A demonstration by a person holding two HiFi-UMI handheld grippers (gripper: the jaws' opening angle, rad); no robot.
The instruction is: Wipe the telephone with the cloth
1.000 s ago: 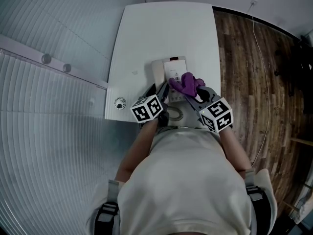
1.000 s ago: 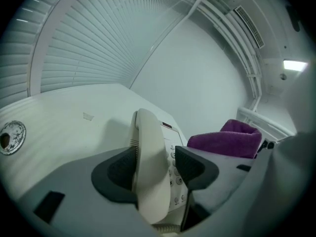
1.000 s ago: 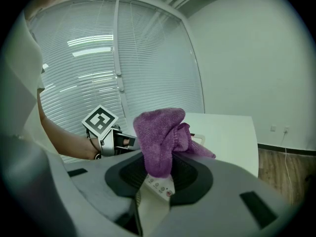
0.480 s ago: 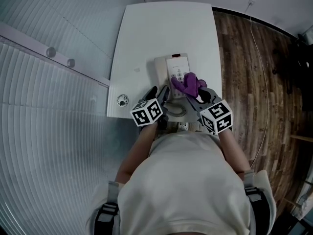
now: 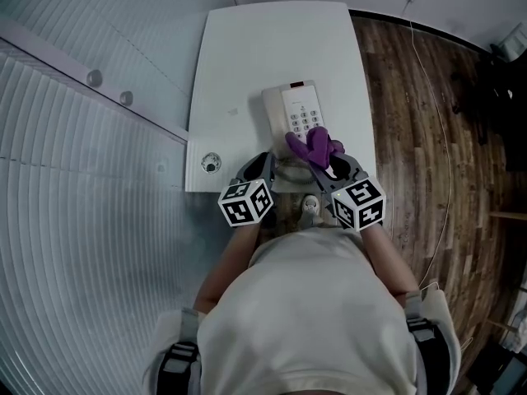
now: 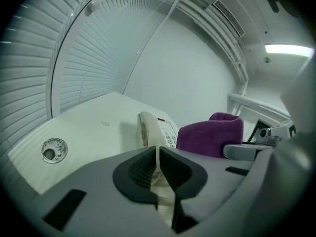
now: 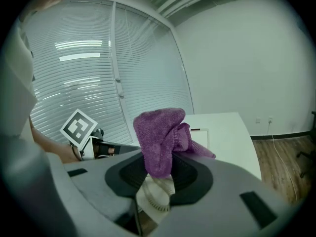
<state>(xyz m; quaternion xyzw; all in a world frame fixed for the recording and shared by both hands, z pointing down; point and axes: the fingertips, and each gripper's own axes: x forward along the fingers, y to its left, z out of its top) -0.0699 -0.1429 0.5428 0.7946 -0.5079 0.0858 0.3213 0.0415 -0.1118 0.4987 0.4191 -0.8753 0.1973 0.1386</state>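
Pale table (image 5: 272,48) (blinds (image 5: 74,245) beside), wood floor (image 5: 428,138)

Telephone (image 5: 290,105) near end behind cloth (image 5: 314,146)

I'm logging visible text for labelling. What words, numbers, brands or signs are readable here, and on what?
No text here can be read.
Telephone keypad: key markings too small to read.
Small mark on the table: too small to read.
Marker cubes: black-and-white square patterns, no letters.
Cloth: no label visible.
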